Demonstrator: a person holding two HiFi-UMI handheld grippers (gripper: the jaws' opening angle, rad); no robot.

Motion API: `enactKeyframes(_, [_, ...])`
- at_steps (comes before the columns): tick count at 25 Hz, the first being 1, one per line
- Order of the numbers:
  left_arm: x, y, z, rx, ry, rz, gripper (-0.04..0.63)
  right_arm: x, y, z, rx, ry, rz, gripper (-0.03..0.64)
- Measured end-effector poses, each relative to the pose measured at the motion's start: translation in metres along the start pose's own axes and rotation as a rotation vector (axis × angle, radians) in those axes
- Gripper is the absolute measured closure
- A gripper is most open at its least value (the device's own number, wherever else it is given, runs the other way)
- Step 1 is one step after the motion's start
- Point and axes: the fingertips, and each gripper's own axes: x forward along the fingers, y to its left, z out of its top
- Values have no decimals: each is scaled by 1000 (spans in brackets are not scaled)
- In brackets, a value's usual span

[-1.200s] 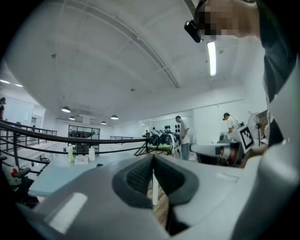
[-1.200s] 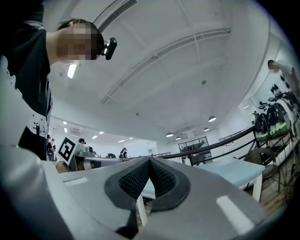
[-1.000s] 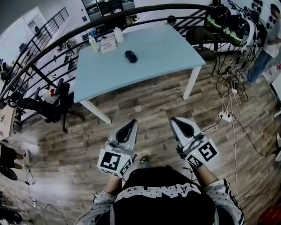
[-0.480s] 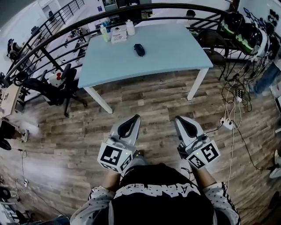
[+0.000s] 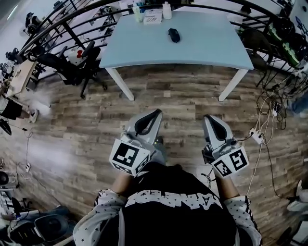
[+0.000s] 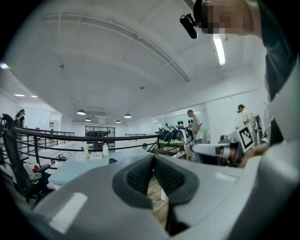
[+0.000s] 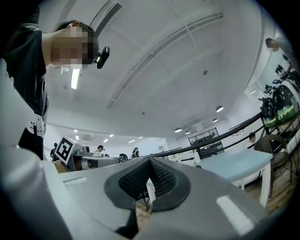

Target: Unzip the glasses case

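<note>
The table [image 5: 207, 45] has shifted up the view; the glasses case [image 5: 173, 34] likewise.

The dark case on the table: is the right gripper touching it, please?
Apart: the head view shows the right gripper over floor, short of the dark case.

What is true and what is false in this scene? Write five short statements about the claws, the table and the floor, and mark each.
1. The left claw is shut and holds nothing. True.
2. The dark glasses case lies on the wooden floor. False: it lies on the light blue table.
3. The right claw grips the case. False: it is shut and empty, over the floor, short of the table.
4. A white bottle and a box stand near the table's far edge. True.
5. A black office chair stands left of the table. True.
</note>
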Motion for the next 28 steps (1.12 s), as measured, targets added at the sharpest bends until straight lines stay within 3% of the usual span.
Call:
enactKeyframes(15, [76, 43, -8, -21, -7, -48, 595, 46, -57, 1, -23, 27, -70, 614])
enactKeyframes(28, [141, 109, -2, 5, -11, -59, 595, 111, -112, 5, -17, 23, -139, 614])
